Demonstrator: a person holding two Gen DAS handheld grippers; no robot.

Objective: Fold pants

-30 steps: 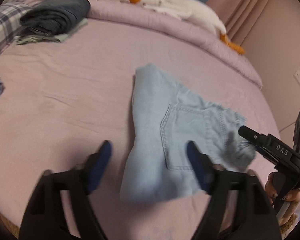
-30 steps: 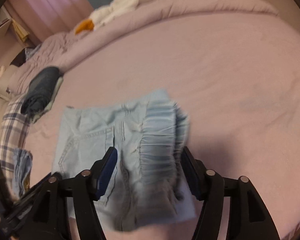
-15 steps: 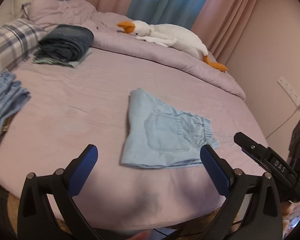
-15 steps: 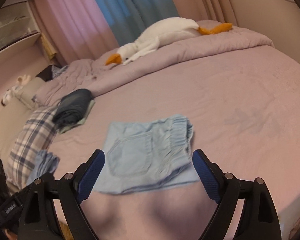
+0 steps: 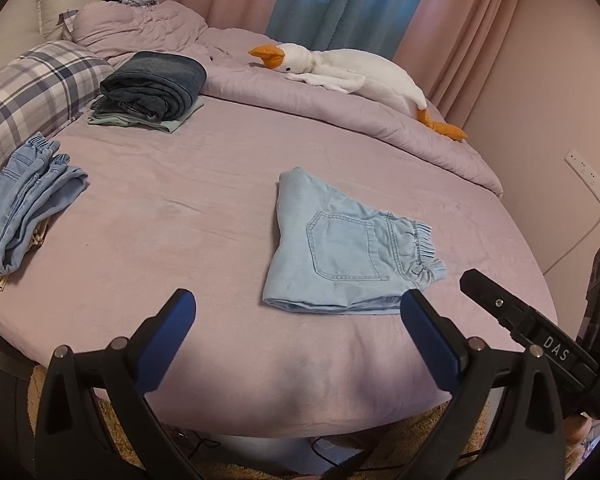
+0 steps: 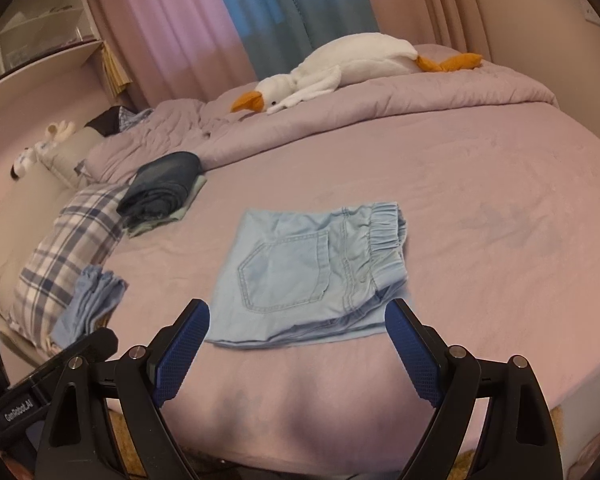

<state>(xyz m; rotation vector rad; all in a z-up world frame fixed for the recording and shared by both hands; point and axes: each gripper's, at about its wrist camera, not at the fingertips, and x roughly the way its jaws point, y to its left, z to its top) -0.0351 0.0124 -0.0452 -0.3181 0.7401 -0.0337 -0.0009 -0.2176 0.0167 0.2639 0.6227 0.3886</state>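
Light blue denim pants [image 5: 340, 248] lie folded into a flat, roughly square bundle on the pink bed, back pocket up and elastic waistband at the right; they also show in the right wrist view [image 6: 312, 272]. My left gripper [image 5: 296, 316] is open and empty, held back over the bed's near edge, just short of the bundle. My right gripper [image 6: 296, 328] is open and empty, also near the front edge, apart from the pants. The right gripper's body [image 5: 532, 336] shows at the lower right of the left wrist view.
A stack of folded dark jeans [image 5: 152, 88] lies at the back left. Another folded light denim pair [image 5: 24, 208] lies at the left edge beside a plaid pillow [image 5: 32, 92]. A white plush goose [image 5: 340, 68] lies on the rolled duvet [image 5: 380, 120] at the back.
Both grippers have pulled back and up from the folded pants to the bed's near edge, and their jaws have opened wider. The pants stay flat on the bed.
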